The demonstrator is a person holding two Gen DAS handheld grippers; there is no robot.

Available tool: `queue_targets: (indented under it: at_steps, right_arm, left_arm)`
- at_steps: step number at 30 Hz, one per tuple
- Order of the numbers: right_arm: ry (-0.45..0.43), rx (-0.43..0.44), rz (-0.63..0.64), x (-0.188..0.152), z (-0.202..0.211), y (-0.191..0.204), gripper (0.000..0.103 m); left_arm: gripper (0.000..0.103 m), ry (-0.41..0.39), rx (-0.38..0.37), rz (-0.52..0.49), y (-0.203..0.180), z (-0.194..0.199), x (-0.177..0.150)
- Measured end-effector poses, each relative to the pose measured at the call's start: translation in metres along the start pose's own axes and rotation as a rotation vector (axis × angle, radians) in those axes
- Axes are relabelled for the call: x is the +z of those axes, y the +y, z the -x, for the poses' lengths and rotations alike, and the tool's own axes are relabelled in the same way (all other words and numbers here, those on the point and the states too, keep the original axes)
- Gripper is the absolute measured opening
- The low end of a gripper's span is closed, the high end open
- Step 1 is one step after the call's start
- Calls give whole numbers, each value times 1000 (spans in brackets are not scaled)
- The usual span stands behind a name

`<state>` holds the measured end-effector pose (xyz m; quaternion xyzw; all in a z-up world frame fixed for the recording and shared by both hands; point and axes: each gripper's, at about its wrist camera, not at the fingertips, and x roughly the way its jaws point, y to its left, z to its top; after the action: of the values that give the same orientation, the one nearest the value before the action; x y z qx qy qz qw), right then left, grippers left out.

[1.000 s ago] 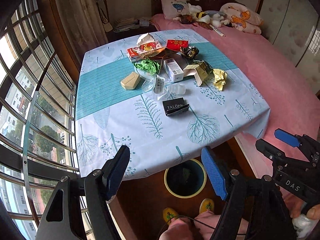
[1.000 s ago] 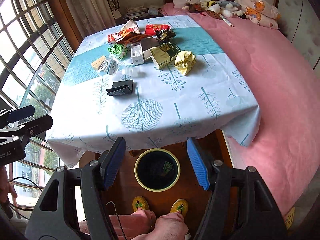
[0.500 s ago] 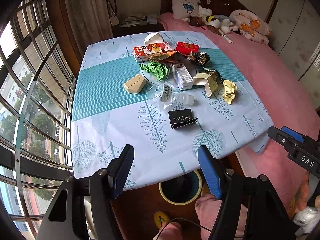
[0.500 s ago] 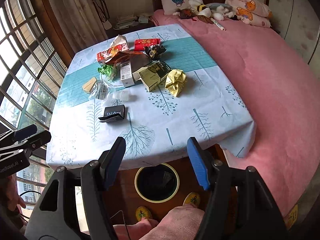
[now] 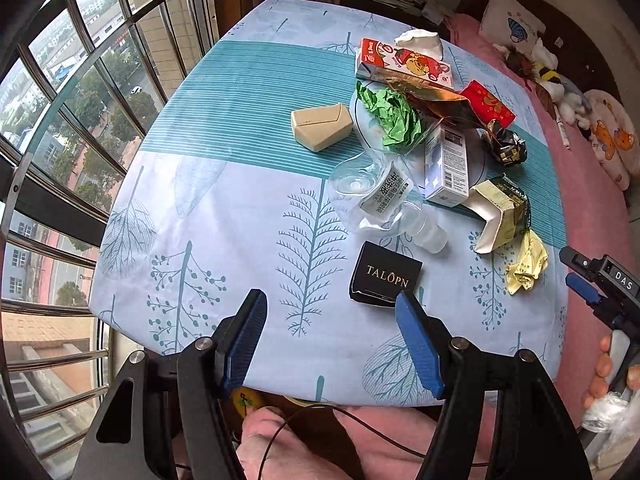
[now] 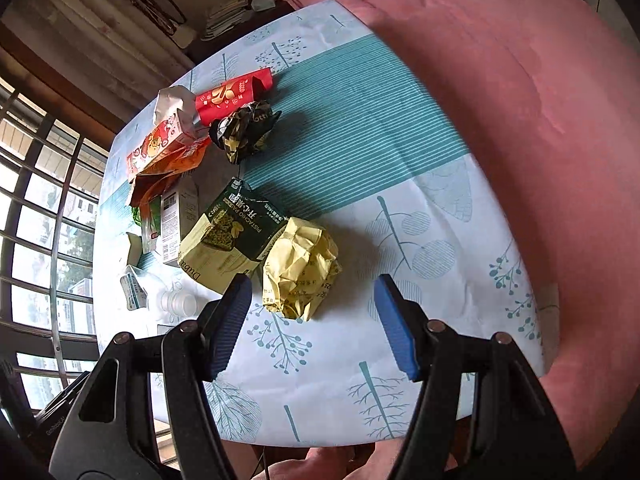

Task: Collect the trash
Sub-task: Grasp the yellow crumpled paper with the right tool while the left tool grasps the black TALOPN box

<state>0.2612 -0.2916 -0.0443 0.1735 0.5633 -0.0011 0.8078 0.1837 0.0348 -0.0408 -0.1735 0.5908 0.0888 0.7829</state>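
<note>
Blue-padded right gripper [image 6: 312, 322] spread, tilted over yellow wrapper [image 6: 300, 268]

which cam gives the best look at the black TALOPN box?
Left wrist. The black TALOPN box lies whole and sharp on the tablecloth, lettering readable, just ahead of the left gripper. In the right wrist view I can't make it out; it would sit behind that gripper's left finger.

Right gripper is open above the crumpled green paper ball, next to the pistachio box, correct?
Not quite: the ball is yellow, not green, as the right wrist view shows. The right gripper is open above it, beside the pistachio box.
</note>
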Motion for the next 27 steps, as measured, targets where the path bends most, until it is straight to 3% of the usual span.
queue_targets:
  at_steps: [6,10,20,27]
  right_arm:
    - [177,38,151,21,-62,7,61]
    - [240,46,275,13,-87,21,48]
    - [246,100,483,-1,-92,45,40]
    - [248,121,503,-3,-89,41,39]
  left_arm:
    - [68,39,14,159,-12,-24,-4]
    - [68,72,12,264,-6,-37,-8]
    - [68,179,-42,543,6,-80,-12]
    - [56,196,-37,588,-5,-99,-12]
